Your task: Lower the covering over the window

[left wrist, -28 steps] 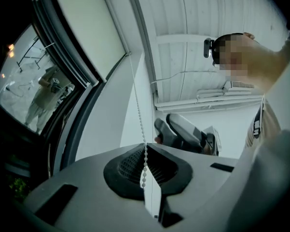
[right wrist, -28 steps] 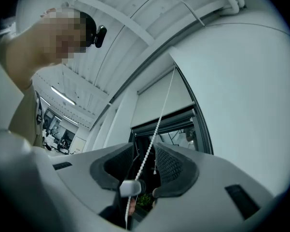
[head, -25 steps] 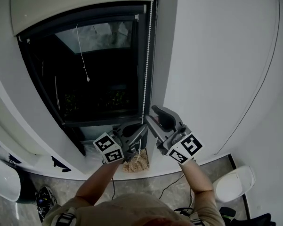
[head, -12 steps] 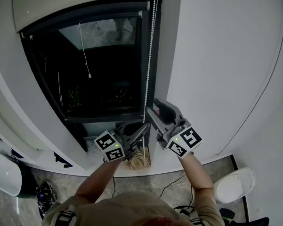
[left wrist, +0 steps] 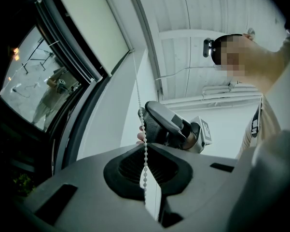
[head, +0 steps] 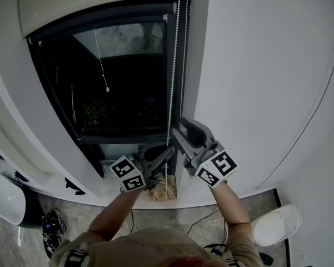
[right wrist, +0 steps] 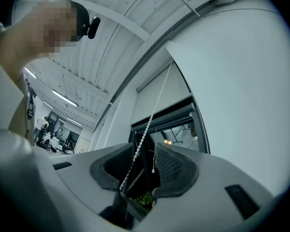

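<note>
Cream fabric roller blind [head: 100, 1] is sitting rolled up near the top of the dark-framed window [head: 122, 93], covering only a thin strip, so nearly all the lowering is left to do. Left gripper [head: 167, 151] jaws are pressing together on the white beaded pull chain [head: 175, 65] at the window's right edge. Right gripper [head: 179, 132] is hovering just above it, jaws spread w/ chain running between, not pinching.

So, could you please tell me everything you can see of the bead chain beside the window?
The bead chain is a thin string of small white beads, plastic by the look. It hangs straight down the right edge of the window from beside the raised blind. The left tongs are shut on it low down; it also passes between the open right tongs.
</note>
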